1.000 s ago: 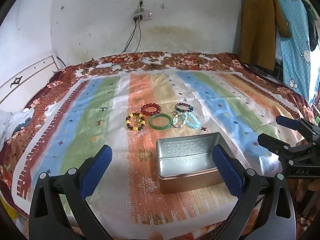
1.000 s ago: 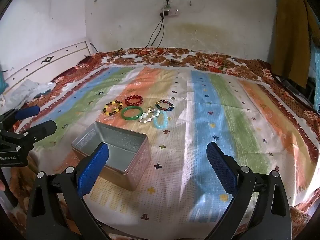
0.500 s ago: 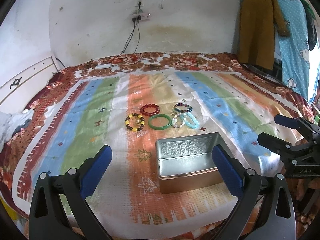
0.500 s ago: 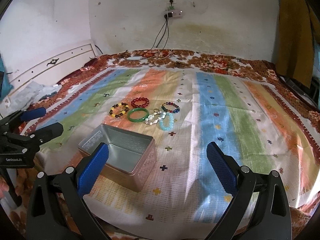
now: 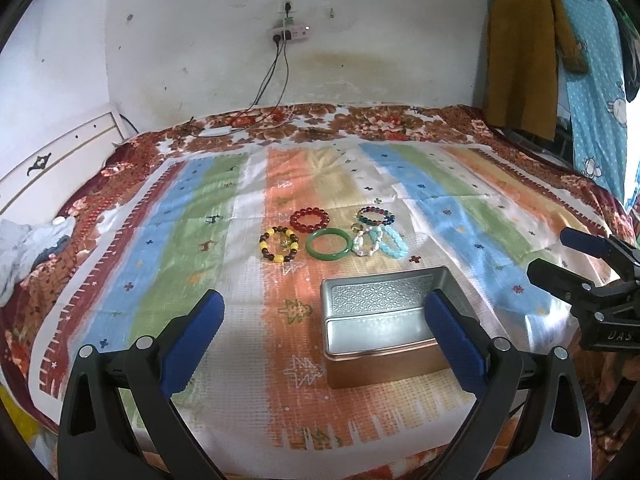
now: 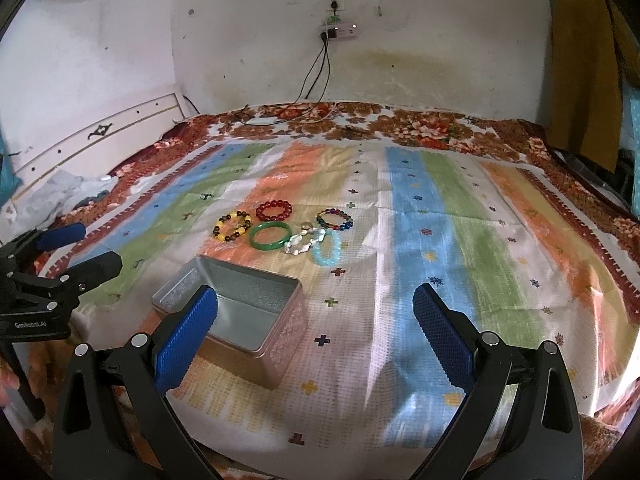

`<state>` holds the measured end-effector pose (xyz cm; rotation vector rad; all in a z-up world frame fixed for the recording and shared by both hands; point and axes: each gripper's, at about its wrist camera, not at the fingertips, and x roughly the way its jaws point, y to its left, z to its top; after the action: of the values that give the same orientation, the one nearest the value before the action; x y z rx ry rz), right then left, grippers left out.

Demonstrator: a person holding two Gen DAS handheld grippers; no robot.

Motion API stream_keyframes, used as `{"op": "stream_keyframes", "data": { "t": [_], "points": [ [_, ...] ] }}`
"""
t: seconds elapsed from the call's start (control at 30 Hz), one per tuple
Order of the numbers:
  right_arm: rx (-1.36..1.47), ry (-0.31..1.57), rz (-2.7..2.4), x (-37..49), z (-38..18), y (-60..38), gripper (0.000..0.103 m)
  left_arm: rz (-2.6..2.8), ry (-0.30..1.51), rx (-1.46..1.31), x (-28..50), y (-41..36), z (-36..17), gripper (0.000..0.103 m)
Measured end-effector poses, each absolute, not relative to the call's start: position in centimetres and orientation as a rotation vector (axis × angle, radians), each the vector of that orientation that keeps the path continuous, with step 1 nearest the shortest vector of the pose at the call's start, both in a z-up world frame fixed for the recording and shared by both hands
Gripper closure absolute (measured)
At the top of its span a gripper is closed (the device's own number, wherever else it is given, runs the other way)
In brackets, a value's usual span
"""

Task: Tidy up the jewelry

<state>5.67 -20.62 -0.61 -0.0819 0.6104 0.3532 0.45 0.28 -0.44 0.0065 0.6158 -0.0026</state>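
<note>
Several bracelets lie in a cluster on the striped cloth: a yellow and brown bead one [image 5: 279, 244] [image 6: 232, 227], a red bead one [image 5: 309, 219] [image 6: 273, 211], a green bangle [image 5: 327, 244] [image 6: 271, 236], a white pearl one [image 5: 363, 243] [image 6: 304, 242], a light blue one [image 5: 390, 241] [image 6: 327, 249] and a multicolour one [image 5: 376, 216] [image 6: 335, 219]. An open, empty metal tin [image 5: 380, 326] [image 6: 236, 312] stands nearer than them. My left gripper [image 5: 324, 344] [image 6: 68, 248] is open and empty, near the tin. My right gripper [image 6: 316, 336] [image 5: 568, 256] is open and empty, right of the tin.
The striped cloth [image 5: 192, 240] covers a bed with a floral sheet [image 5: 360, 120]. A white headboard [image 5: 56, 156] is at the left. Cables [image 5: 272, 80] hang from a wall socket. Clothes [image 5: 528, 52] hang at the right.
Both cameras have shifted slightly; the view sits a little lower on the bed. Bracelets and tin have not moved. Both grippers stay open.
</note>
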Motion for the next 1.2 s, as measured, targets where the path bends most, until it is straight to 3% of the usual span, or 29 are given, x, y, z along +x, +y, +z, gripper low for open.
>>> {"op": "stream_keyframes", "data": {
  "t": [1.2],
  "points": [
    [-0.079, 0.666, 0.393, 9.3, -0.8, -19.3, 0.004, 0.015, 0.679, 0.009, 4.0, 0.6, -0.5, 0.006]
  ]
}}
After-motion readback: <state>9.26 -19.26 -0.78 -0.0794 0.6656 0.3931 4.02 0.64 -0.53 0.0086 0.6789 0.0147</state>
